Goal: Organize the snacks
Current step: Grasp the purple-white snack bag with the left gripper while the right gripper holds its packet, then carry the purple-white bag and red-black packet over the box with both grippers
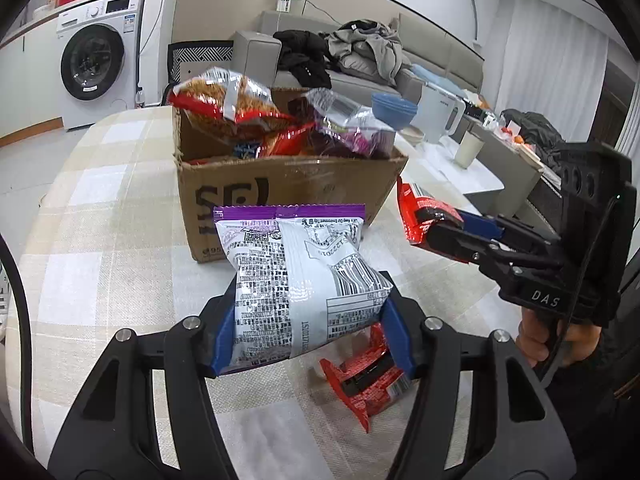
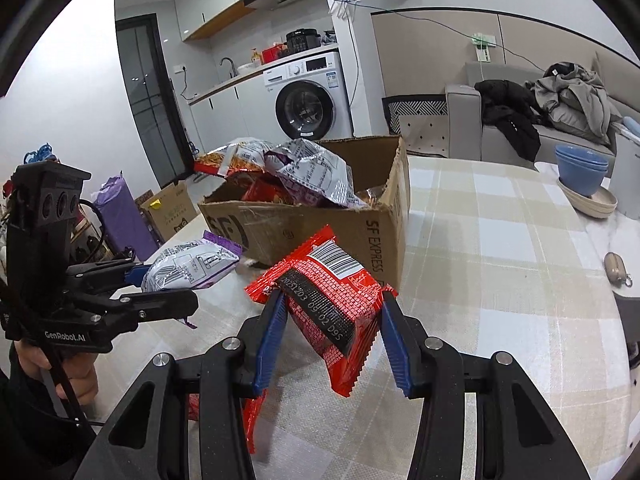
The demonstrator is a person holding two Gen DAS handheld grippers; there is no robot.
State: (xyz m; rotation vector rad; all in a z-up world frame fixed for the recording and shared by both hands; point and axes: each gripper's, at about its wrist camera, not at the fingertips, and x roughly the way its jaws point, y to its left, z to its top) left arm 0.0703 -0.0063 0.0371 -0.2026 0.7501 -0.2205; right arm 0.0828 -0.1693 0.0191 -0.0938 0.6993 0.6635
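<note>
With my left gripper (image 1: 308, 336) pinching the silver-and-purple crinkly snack bag (image 1: 296, 280) and my right gripper (image 2: 332, 344) clamping the red foil snack packet (image 2: 332, 304) before the brown cardboard box (image 2: 376, 236), I lift both over its rim.

Left gripper (image 1: 308, 320), right gripper (image 2: 332, 340): jaws clamped, raised.

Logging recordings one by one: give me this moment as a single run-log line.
left gripper: shut on purple-and-white snack bag | right gripper: shut on red snack packet | brown cardboard box: full | red packet on table
</note>
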